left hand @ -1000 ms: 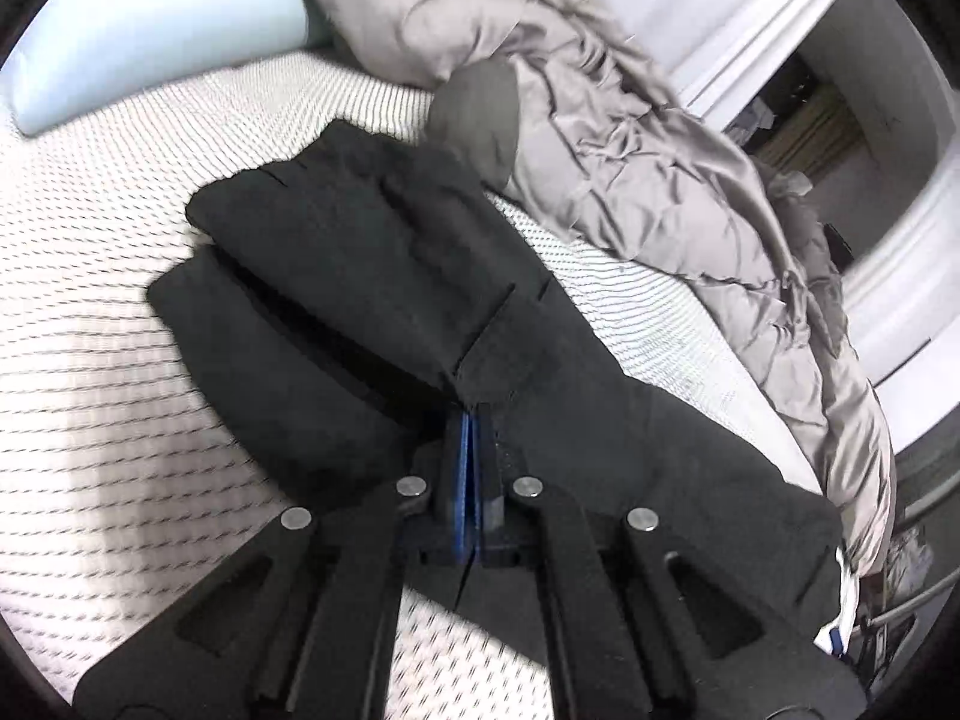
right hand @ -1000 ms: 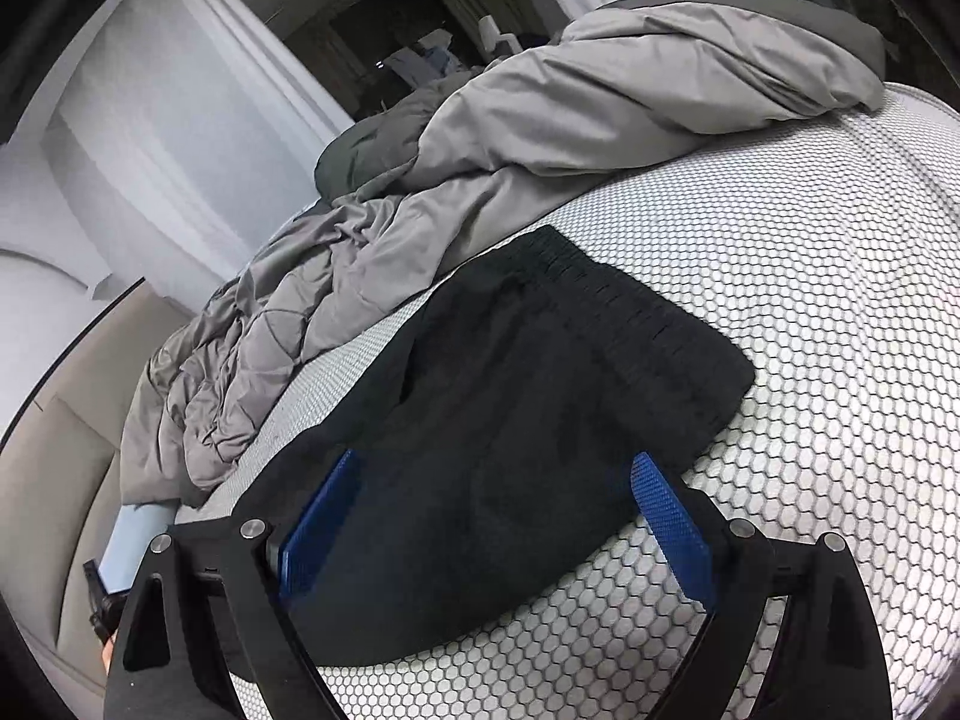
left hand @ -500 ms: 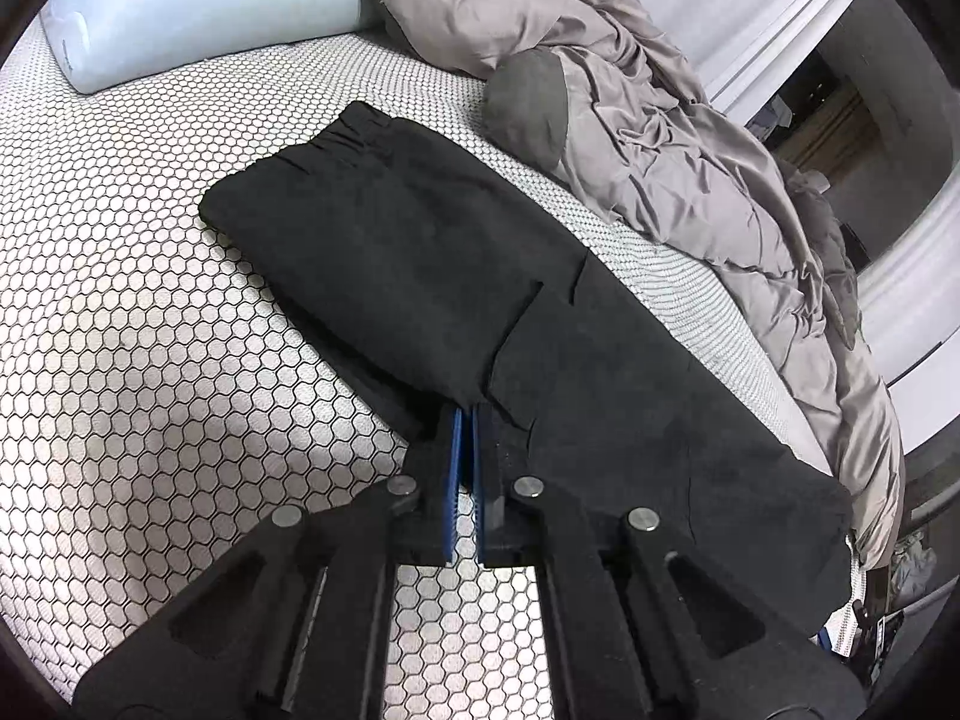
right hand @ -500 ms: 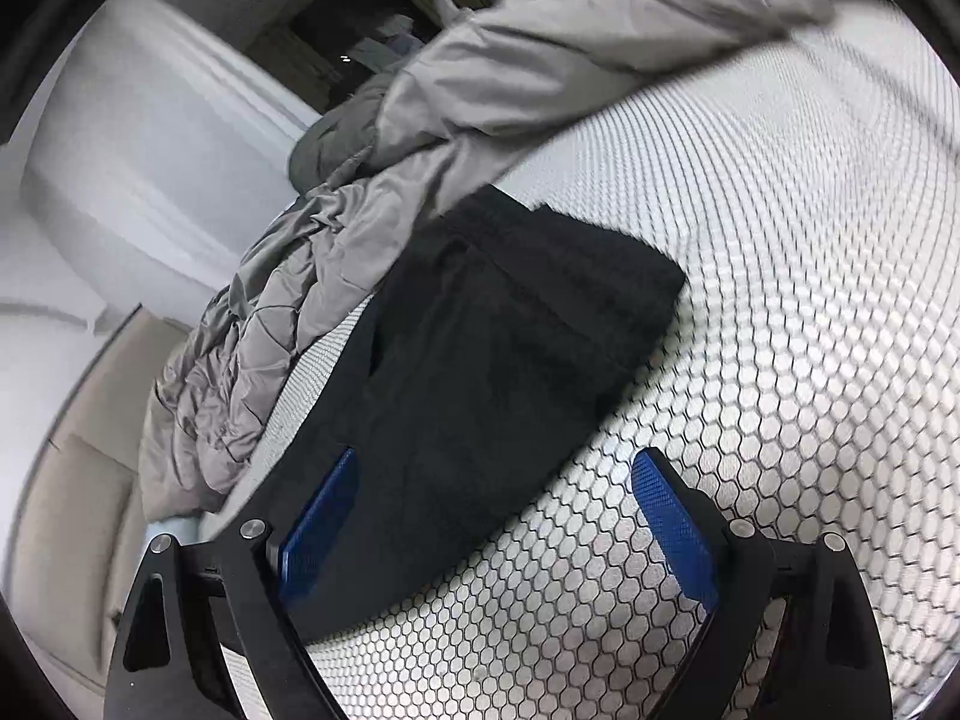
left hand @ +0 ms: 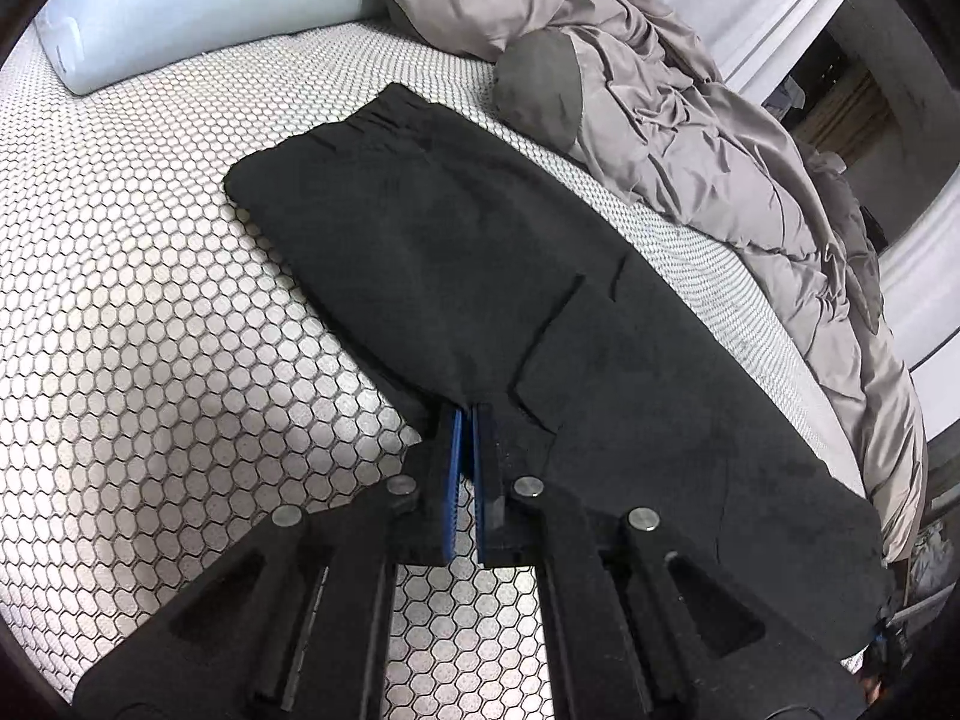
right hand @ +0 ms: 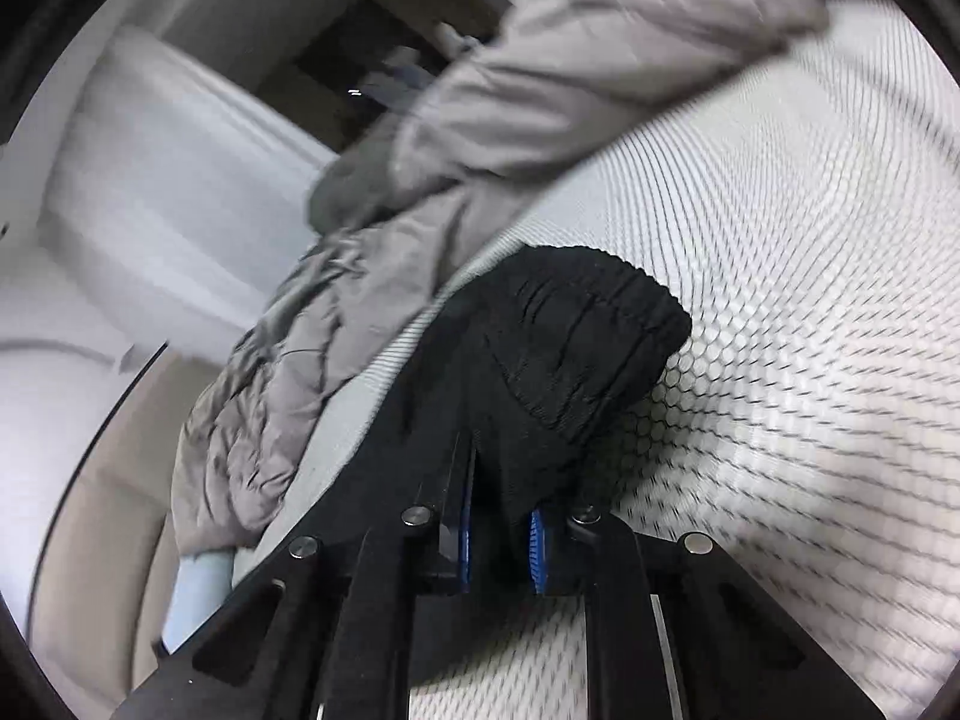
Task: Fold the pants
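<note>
Black pants (left hand: 480, 276) lie lengthwise on the white honeycomb-patterned mattress (left hand: 150, 360), legs laid one over the other, elastic waistband at the far end. My left gripper (left hand: 467, 420) is shut on the near edge of the pants around mid-length. In the right wrist view my right gripper (right hand: 501, 516) is shut on a bunch of the pants (right hand: 564, 360) near the gathered waistband, which is lifted and crumpled between the blue pads.
A crumpled grey duvet (left hand: 690, 120) lies along the far side of the bed, close behind the pants; it also shows in the right wrist view (right hand: 480, 138). A pale blue pillow (left hand: 198, 6) sits at the head. The bed edge drops off at the right.
My right gripper was open over the waistband end; it has moved in and shut on the pants near the waistband. My left gripper stays shut on the edge as the pants flattened out.
</note>
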### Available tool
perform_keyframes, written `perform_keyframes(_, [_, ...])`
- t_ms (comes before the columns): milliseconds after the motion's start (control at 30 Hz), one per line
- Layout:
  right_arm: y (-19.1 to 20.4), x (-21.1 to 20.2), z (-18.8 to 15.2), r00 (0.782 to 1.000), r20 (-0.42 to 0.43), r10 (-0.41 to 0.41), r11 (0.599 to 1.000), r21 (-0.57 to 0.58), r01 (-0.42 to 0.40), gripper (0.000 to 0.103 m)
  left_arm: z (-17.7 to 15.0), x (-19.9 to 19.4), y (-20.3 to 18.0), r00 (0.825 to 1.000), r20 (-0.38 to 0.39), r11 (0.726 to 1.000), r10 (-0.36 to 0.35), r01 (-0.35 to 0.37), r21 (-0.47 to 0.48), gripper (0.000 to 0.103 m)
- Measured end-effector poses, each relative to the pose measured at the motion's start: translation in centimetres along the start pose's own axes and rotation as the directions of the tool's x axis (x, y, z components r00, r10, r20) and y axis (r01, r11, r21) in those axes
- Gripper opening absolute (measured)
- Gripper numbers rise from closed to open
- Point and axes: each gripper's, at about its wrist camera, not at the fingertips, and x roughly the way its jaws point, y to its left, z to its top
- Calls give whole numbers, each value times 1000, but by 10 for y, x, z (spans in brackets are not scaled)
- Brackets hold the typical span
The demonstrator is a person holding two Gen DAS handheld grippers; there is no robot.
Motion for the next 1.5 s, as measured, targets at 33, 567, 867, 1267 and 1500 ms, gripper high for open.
perform_keyframes(33, [-4,-5,-5,999,-10,-37,999,-15,37,13,-1,1,-1,1000,-7,1000,-1,1,5,0])
perform_keyframes(567, [-59,-1,4,988,-105,-112,988,99,122,46,-38,-50,-121,992,70,942,-104,75,328,63])
perform_keyframes(867, [-43,-10,-18,916,-192,-354,926,-214,313,42,-147,-39,-260,947,-156,796,-281,321,514,101])
perform_keyframes(1267, [5,9,48,969,-96,-226,929,-320,185,62,-330,4,-380,948,-291,433,-127,317,844,102])
perform_keyframes(1500, [-4,109,102,933,-310,-184,931,-359,65,60,-323,6,-375,929,-341,448,-143,368,815,102])
